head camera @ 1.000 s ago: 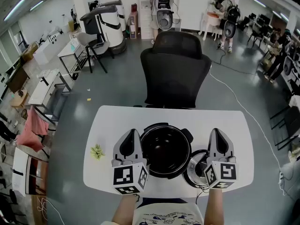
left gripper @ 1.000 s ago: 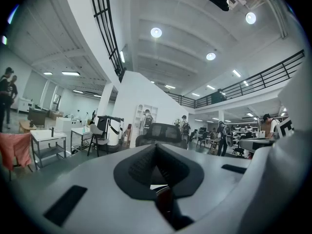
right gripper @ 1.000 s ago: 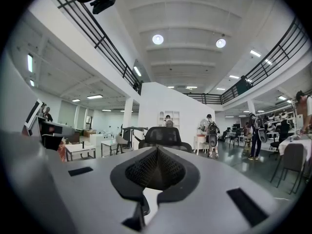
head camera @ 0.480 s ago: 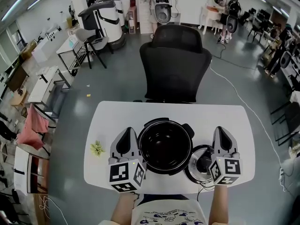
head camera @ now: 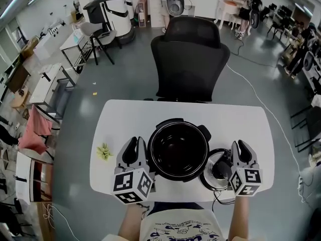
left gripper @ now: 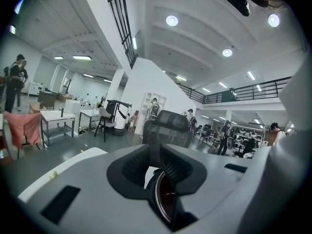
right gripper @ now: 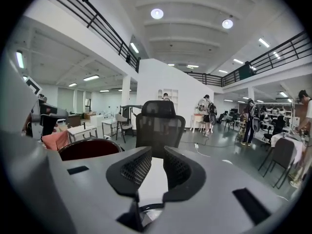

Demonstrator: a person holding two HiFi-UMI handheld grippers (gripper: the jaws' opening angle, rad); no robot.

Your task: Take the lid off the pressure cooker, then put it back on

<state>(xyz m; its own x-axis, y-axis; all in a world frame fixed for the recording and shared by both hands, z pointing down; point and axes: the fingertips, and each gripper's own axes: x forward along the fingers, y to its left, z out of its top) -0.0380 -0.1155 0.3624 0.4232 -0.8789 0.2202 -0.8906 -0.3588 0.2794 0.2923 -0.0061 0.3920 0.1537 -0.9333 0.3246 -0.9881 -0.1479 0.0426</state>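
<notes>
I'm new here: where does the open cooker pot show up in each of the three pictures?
Head view: pot in the middle, a little below centre.
Left gripper view: pot low at centre; only a curved piece of its rim and dark inside shows.
Right gripper view: pot left of middle, a dark red rounded shape.
Shared landmark: the black chair beyond the pot in every view.

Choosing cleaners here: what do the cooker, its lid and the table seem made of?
Cooker: black casing, likely plastic; dark glossy inner pot, probably coated metal, by its sheen. Lid: shiny metal, reflective, black knob. Table: smooth white top, maybe laminate.
</notes>
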